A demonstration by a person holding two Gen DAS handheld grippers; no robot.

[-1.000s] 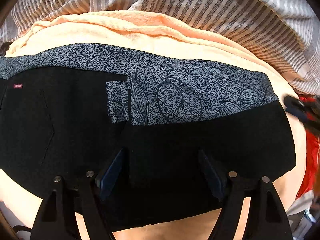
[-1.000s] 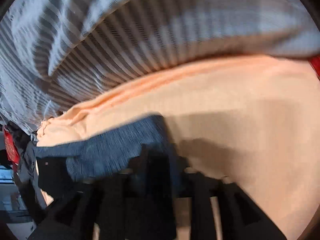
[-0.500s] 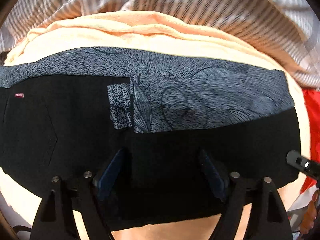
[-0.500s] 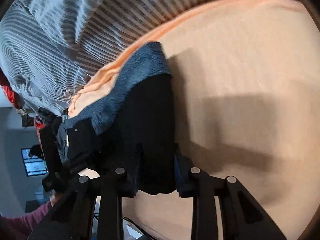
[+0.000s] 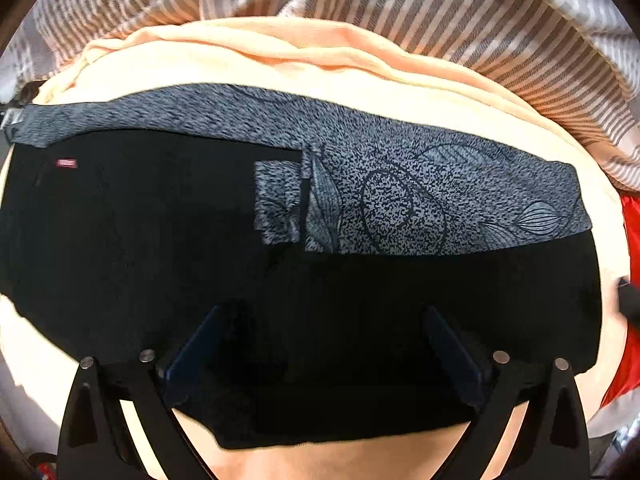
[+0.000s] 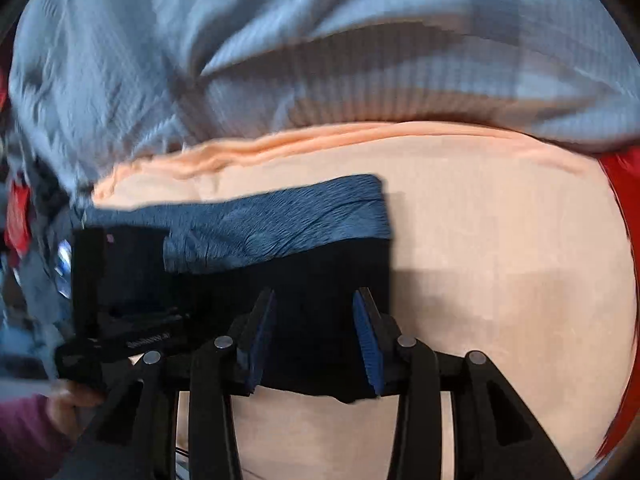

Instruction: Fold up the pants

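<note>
The pants (image 5: 160,240) lie folded into a long flat band on the peach sheet (image 5: 320,64) of a bed, patterned panel along the far edge. A fold looks just laid down. The left gripper (image 5: 320,344) hangs over the near edge, its jaws just spread wide, nothing pinched. The right gripper (image 6: 316,336) straddles the right end, jaws just reopening and part open, clear of the cloth. Next likely calls for taking one end and carrying it across.

The left view shows the whole band; only the right shows the end, the left gripper and a hand (image 6: 68,404).
</note>
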